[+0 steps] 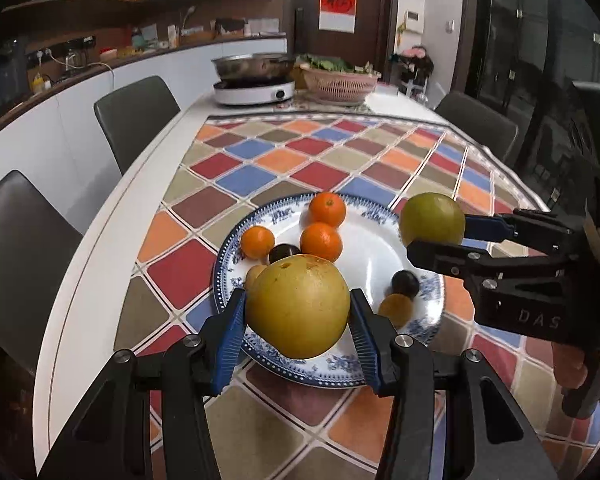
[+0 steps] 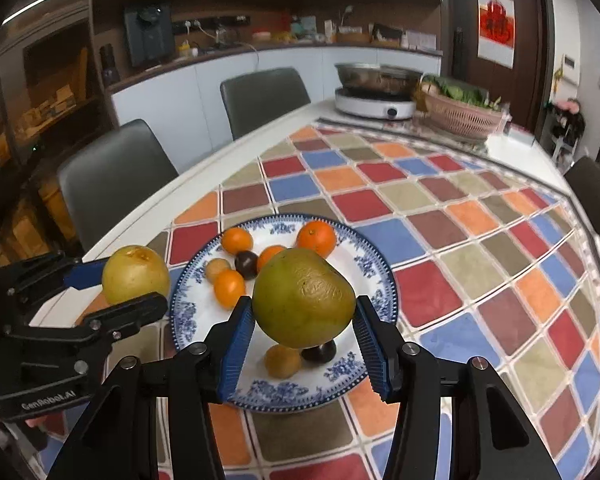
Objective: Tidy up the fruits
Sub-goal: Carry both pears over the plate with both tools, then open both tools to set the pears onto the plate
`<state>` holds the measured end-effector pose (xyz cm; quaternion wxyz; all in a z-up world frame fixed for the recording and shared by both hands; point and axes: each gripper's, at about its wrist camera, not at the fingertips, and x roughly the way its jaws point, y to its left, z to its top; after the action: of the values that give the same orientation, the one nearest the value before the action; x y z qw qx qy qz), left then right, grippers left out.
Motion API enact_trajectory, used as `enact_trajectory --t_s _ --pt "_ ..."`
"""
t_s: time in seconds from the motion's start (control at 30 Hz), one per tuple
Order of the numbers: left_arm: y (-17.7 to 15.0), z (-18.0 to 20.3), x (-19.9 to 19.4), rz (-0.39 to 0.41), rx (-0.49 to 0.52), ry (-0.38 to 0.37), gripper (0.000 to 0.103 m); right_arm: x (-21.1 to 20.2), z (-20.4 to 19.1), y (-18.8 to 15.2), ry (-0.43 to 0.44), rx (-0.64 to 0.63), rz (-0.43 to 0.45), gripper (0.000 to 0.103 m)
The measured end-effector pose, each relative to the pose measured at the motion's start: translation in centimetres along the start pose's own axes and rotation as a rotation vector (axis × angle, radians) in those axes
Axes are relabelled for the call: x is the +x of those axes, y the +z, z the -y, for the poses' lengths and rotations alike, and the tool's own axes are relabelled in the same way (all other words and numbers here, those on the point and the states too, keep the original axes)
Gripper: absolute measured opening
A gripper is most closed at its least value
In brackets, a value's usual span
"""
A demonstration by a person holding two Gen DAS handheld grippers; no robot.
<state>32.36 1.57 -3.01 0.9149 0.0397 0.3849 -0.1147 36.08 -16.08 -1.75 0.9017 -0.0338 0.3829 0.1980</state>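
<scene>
Orange mandarins (image 1: 327, 209) on plate (image 1: 384, 240)

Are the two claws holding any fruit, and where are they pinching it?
Left gripper pinches the yellow pear by its sides; right gripper pinches the green pear by its sides.

The plate's (image 2: 374, 264) right half lies bare; oranges (image 2: 316, 239) and dark plums (image 2: 246, 263) crowd its left, perhaps touching. Checkered cloth (image 2: 480, 248) beyond lies open.
</scene>
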Motion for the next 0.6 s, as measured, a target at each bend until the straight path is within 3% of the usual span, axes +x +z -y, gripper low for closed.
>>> enact_trajectory --t_s 0.23,0.37,0.6 --pt "-0.6 1.1 2.2 -0.061 0.042 -0.03 0.05 3.3 1.2 0.0 0.034 0.038 -0.075 0.051" --pt "-0.5 1.0 3.2 -0.082 0.005 -0.048 0.05 4.4 1.7 -0.1 0.042 0.056 -0.103 0.052" --pt "-0.7 0.8 4.0 -0.115 -0.013 -0.037 0.05 4.8 1.7 0.1 0.041 0.056 -0.099 0.053"
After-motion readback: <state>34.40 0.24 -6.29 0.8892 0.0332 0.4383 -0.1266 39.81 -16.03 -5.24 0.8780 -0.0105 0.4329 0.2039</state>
